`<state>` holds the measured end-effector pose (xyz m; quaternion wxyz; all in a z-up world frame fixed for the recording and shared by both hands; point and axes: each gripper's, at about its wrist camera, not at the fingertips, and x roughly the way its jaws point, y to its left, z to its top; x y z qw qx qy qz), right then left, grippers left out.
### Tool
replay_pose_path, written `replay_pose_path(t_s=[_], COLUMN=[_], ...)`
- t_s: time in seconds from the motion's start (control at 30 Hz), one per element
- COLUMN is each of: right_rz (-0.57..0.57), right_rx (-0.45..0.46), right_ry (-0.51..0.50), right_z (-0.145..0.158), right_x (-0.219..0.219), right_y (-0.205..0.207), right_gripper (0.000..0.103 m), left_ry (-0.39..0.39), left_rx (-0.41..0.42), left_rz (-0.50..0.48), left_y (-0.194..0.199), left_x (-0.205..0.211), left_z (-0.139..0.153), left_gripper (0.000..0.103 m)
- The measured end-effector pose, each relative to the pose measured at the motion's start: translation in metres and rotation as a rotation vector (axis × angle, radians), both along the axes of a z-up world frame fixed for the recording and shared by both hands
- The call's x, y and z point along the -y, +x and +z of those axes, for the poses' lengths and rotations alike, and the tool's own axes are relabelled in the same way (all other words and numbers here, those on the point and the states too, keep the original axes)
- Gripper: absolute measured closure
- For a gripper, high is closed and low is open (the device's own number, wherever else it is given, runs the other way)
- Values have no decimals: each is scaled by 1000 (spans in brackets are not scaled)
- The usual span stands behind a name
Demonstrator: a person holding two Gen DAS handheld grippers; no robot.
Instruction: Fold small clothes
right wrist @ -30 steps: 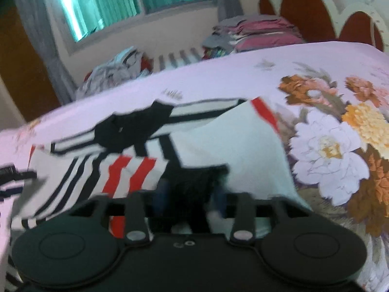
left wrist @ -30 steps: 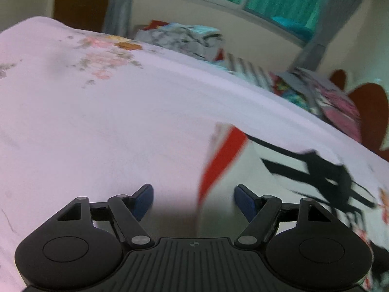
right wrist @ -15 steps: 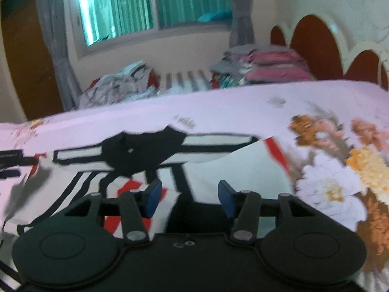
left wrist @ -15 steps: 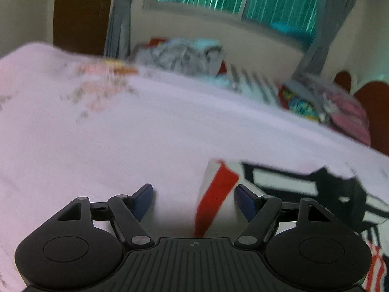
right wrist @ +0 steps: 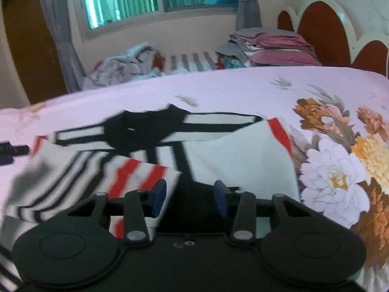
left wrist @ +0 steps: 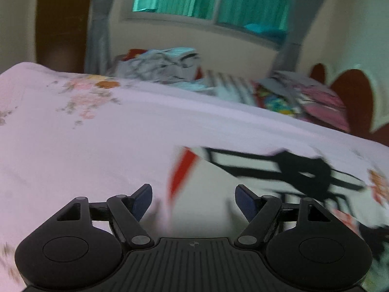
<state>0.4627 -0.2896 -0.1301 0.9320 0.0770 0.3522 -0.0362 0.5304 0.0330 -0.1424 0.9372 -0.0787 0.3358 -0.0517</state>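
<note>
A small white garment [right wrist: 233, 155] with black and red stripes lies on the pink floral bedsheet [right wrist: 243, 90], its right side folded inward. In the left wrist view the garment [left wrist: 243, 180] shows a red band at its left edge. My left gripper [left wrist: 193, 200] is open and empty, just above that left edge. My right gripper [right wrist: 190, 196] is open and empty, over the garment's near edge. The left gripper's tip [right wrist: 12, 152] shows at the far left of the right wrist view.
A loose heap of clothes [right wrist: 126, 67] lies at the far edge of the bed. A stack of folded clothes [right wrist: 272, 48] sits by the red and white headboard [right wrist: 325, 31]. A window with green blinds [left wrist: 211, 0] and grey curtains is behind.
My right gripper has opened and let go of the garment, leaving its right side folded over. My left gripper stayed open and shifted slightly over the left edge.
</note>
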Motion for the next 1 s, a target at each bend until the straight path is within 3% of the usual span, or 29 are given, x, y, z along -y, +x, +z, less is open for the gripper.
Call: replay_pose_path(t_s=[0.13, 0.3, 0.33, 0.4, 0.53, 0.7, 0.83, 1.0], right_rz=[85, 82, 78, 68, 68, 130, 189, 253], right_rx=[-32, -96, -99, -104, -87, -80, -106, -149], right_ry=[18, -53, -54, -39, -10, 9, 22, -21], right_z=[-5, -23, -25, -22, -10, -2, -9, -20], right_x=[-27, -31, -26, -18, -16, -27, -41, -53], right_y=[-3, -4, -6, -7, -21, -45, -57, -75], right_gripper=[60, 60, 62, 62, 60, 59, 60, 60], left_ry=[-42, -9, 3, 45, -17, -1, -12, 30], left_rx=[-23, -84, -65, -65, -79, -63, -104, -145], left_rz=[-88, -100, -116, -129, -83, -166, -209, -235], left_y=[-40, -62, -66, -67, -76, -107, -126, -147], left_x=[24, 29, 29, 33, 32, 53, 72, 83], left_z=[-2, -31, -34, -31, -16, -4, -12, -26], left_gripper=[28, 29, 29, 29, 29, 28, 28, 28])
